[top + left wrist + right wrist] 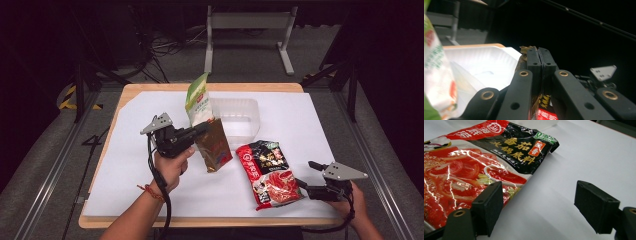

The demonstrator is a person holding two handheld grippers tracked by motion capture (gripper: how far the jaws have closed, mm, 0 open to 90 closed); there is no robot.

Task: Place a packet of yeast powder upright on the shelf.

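My left gripper (201, 131) is shut on the upper edge of a brown and gold packet (216, 148), which hangs tilted over the white sheet. In the left gripper view the pads (534, 58) press together on the packet's crumpled edge (526, 49). A green and white packet (198, 101) stands upright just behind the gripper, at the near left corner of a clear plastic tray (245, 107); what props it I cannot tell. A red and black sauce packet (268, 172) lies flat at the right. My right gripper (303, 174) is open at that packet's right edge (474, 160), nothing between its pads.
A white sheet (300, 120) covers most of the wooden table (150, 88). The clear tray (481, 62) looks empty inside. A metal frame (247, 22) stands on the floor beyond the table. Cables trail from both grippers toward the near edge.
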